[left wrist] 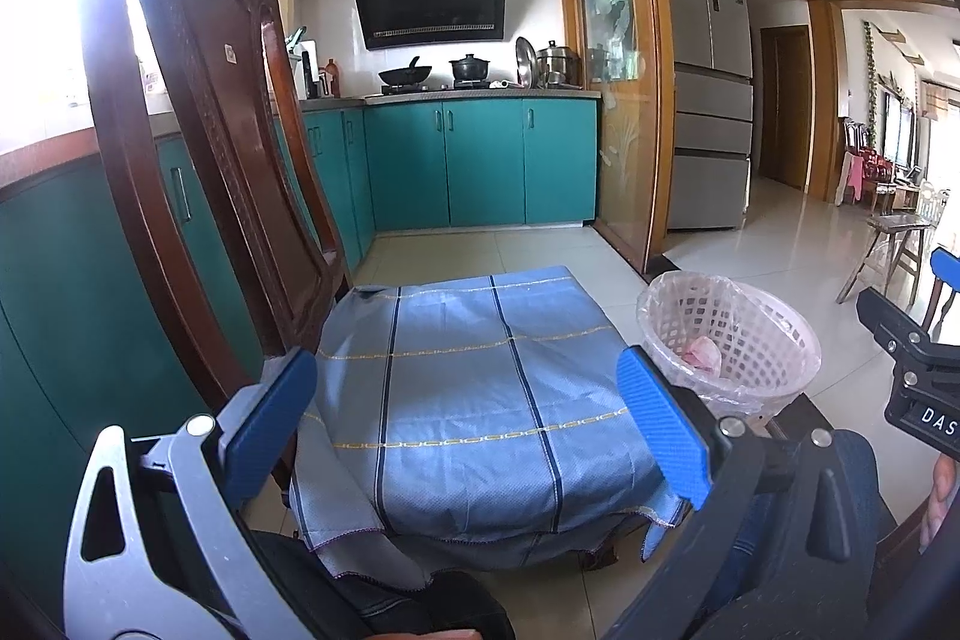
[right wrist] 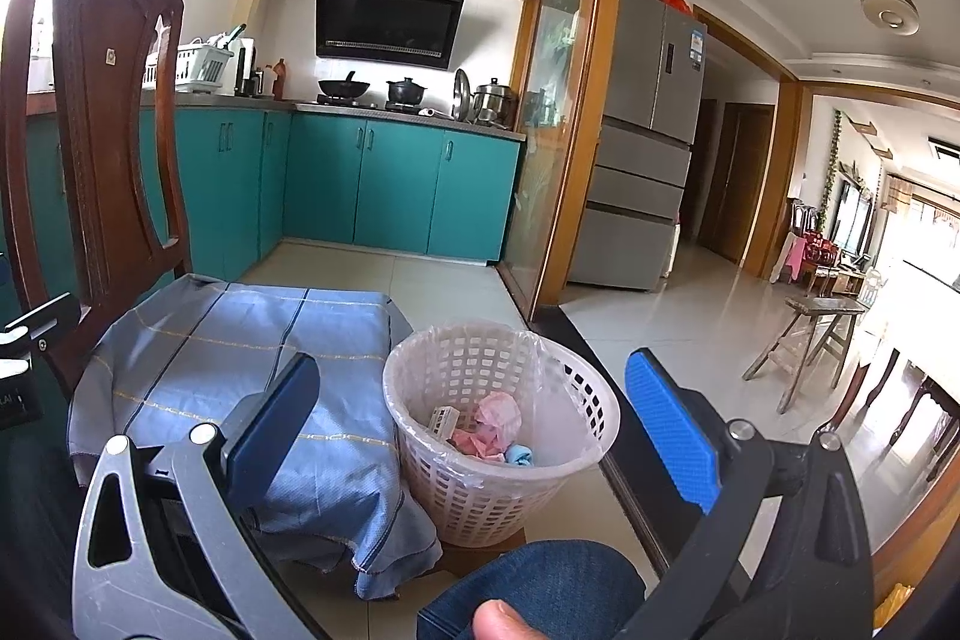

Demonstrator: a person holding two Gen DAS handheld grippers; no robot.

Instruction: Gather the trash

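Pink and blue crumpled trash (right wrist: 493,430) and a small carton (right wrist: 443,419) inside the white lined basket (right wrist: 600,403). Just left of the basket, a blue checked cloth (left wrist: 468,400), bare on top. Left gripper (left wrist: 468,430) over the cloth, fingers wide, holding nothing. Right gripper (right wrist: 474,430) above the basket, fingers wide, likewise empty.

A blue checked cloth (left wrist: 480,400) covers the low table, its top bare; the white basket (right wrist: 498,436) stands just beside it.

Pink and blue trash (right wrist: 489,433) inside lined basket (right wrist: 591,403)
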